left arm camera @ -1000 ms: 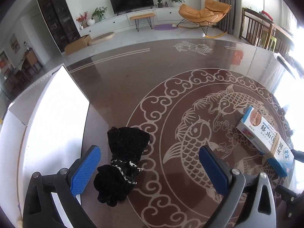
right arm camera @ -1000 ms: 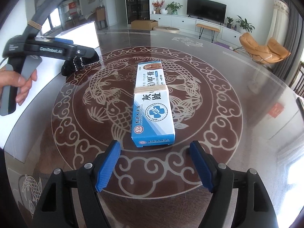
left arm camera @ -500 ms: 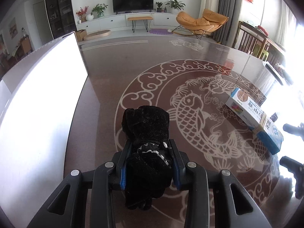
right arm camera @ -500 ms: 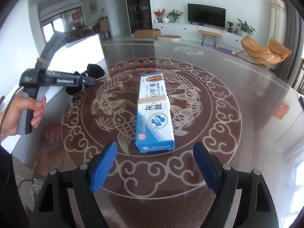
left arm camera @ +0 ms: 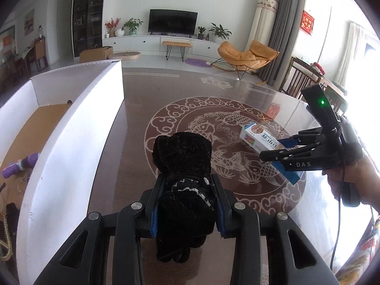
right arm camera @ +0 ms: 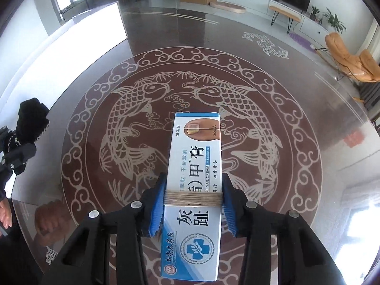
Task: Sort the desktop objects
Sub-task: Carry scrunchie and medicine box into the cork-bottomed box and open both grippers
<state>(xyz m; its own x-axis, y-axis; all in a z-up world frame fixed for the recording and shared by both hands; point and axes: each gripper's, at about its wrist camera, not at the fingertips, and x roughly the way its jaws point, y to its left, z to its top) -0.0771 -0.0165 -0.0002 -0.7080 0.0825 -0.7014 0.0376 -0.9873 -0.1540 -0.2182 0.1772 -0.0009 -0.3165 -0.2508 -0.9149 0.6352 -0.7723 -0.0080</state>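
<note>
Gripping black cloth (left arm camera: 184, 180) — nail-cream box (right arm camera: 193, 190)

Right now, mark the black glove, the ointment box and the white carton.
black glove (left arm camera: 182, 166), left wrist view, its cuff
ointment box (right arm camera: 197, 152), right wrist view, printed top face
white carton (left arm camera: 78, 130), left wrist view, outer wall

The right gripper (right arm camera: 192, 210) is closing its blue-padded jaws on the long white-and-blue cardboard nail-cream box (right arm camera: 194, 182), pads flush against both long sides right at the tan rubber-band wrap (right arm camera: 192, 197). The box points away across the glossy dark-brown round table with its pale koi fish pattern (right arm camera: 133, 123). At far left, the left gripper (right arm camera: 16, 152) carries a fuzzy black cloth bundle (right arm camera: 30, 116), near a white-walled open box (right arm camera: 71, 47).
</note>
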